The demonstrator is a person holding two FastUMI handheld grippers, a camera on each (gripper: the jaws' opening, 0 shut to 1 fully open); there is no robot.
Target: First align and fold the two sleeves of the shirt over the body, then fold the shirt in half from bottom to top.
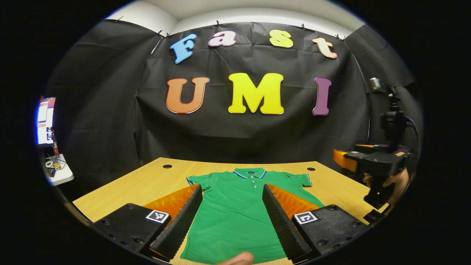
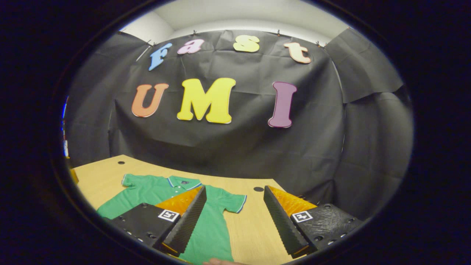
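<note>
One green shirt (image 1: 235, 209) lies flat, both sleeves unfolded, on the wooden table (image 1: 140, 184); left gripper (image 1: 232, 215) and right gripper (image 2: 234, 217) hover with fingers spread, gripping nothing.

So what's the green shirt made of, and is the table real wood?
The green shirt looks like soft knit cotton, matte, lying limp and flat, with a striped collar and buttons; the exact fibre can't be told. The table shows a pale wood-grain top with a smooth, faintly shiny finish, so it may be laminate or veneer and not solid wood.
</note>
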